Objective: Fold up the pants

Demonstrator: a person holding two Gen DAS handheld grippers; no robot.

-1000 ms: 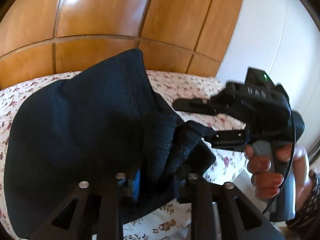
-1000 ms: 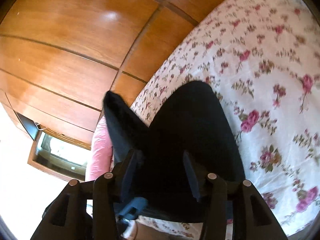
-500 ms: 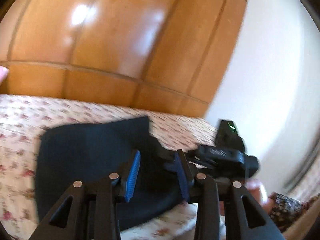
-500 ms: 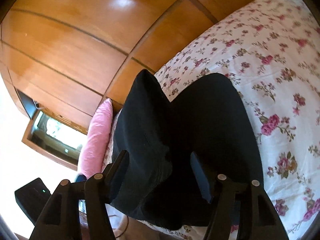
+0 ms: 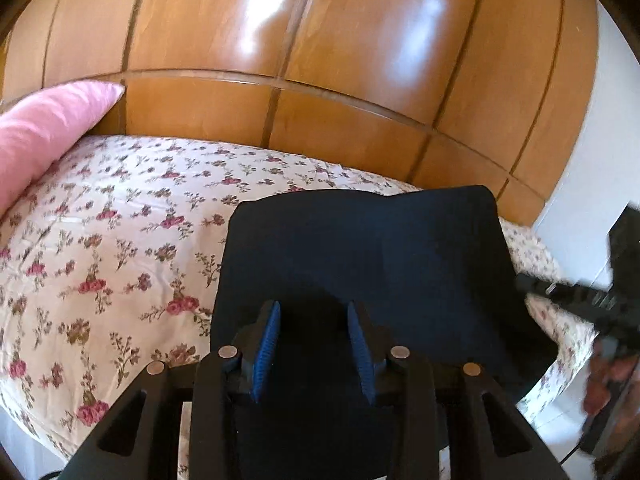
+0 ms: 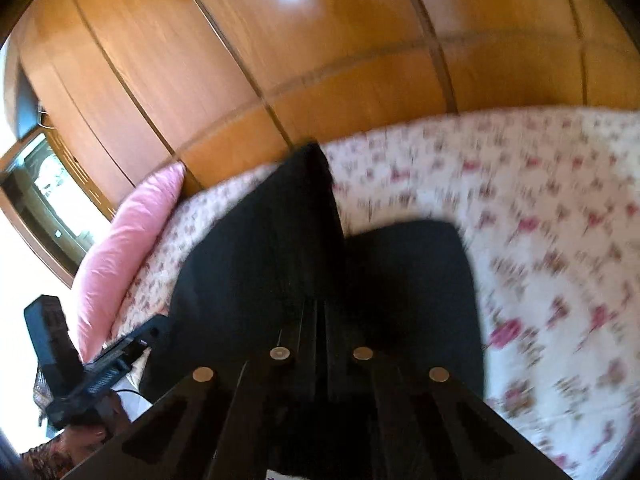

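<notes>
Holding a raised fold of the pants [image 6: 264,248] in your right tongs [image 6: 318,320], whose jaws are pressed together on the cloth, you have the rest lying dark on the flowered bed [image 5: 120,240] near its front edge. Your left tongs [image 5: 316,344] stand parted above the pants, gripping nothing. If you pull the raised flap across too fast, the loose layer underneath could drag and bunch, or slide off the front edge of the bed.

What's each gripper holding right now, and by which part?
Left gripper: fingers open, holding nothing, above the dark pants. Right gripper: fingers closed, with a raised fold of the pants around them; the grip point itself is hidden.
</notes>
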